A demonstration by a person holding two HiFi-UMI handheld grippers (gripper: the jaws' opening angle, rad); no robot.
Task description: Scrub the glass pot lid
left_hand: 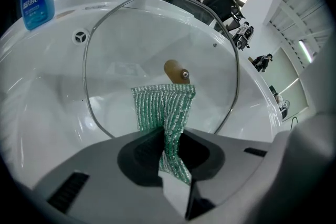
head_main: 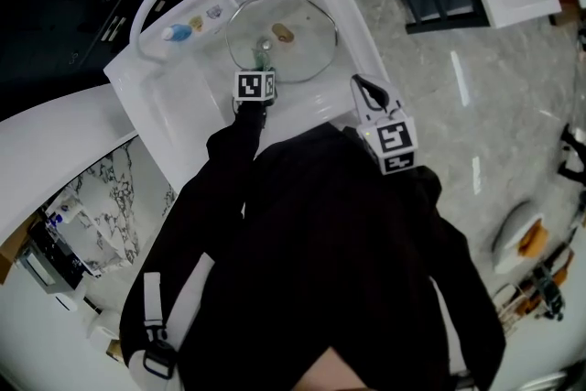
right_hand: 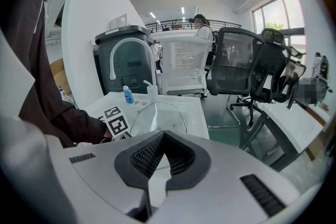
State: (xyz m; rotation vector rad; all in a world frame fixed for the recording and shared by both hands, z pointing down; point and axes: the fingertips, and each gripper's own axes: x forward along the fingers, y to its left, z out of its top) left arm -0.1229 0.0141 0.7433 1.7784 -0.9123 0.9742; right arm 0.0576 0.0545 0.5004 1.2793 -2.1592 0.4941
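Gripped in the jaws of the left gripper [left_hand: 167,136], a green scouring cloth [left_hand: 164,107] is held to the glass pot lid [left_hand: 121,60] in the sink [left_hand: 42,97], the right gripper [right_hand: 164,139] is seen with jaws closed and empty, and scrubbing is judged in hand, pressed strokes across the glass being required next.

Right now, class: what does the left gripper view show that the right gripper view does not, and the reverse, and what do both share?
Only the left gripper view: a green cloth clamped in the left gripper's fingers, and a brown knob. Only the right gripper view: the right gripper, shut and empty, a dark sleeve and the left gripper's marker cube. Both: the glass lid, the white sink and a blue bottle.
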